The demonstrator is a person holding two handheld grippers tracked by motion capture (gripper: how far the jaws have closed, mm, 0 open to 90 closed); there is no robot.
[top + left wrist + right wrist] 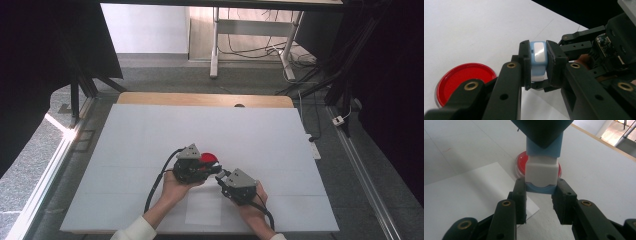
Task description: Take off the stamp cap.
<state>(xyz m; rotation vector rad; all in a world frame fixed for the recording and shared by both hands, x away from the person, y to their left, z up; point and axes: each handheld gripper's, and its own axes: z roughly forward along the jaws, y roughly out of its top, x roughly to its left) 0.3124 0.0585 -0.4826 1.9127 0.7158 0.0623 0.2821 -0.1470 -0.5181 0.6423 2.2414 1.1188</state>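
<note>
Hand-held grippers, left (pixel 537 66) and right (pixel 541 201), both clamp a label-less blue-white block (pixel 538 58).

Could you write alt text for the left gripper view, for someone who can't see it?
Two black jaws of the left gripper clamp a small light-blue and white plastic block. A round red shallow dish lies on the white table at lower left; the right gripper reaches in opposite.
</note>
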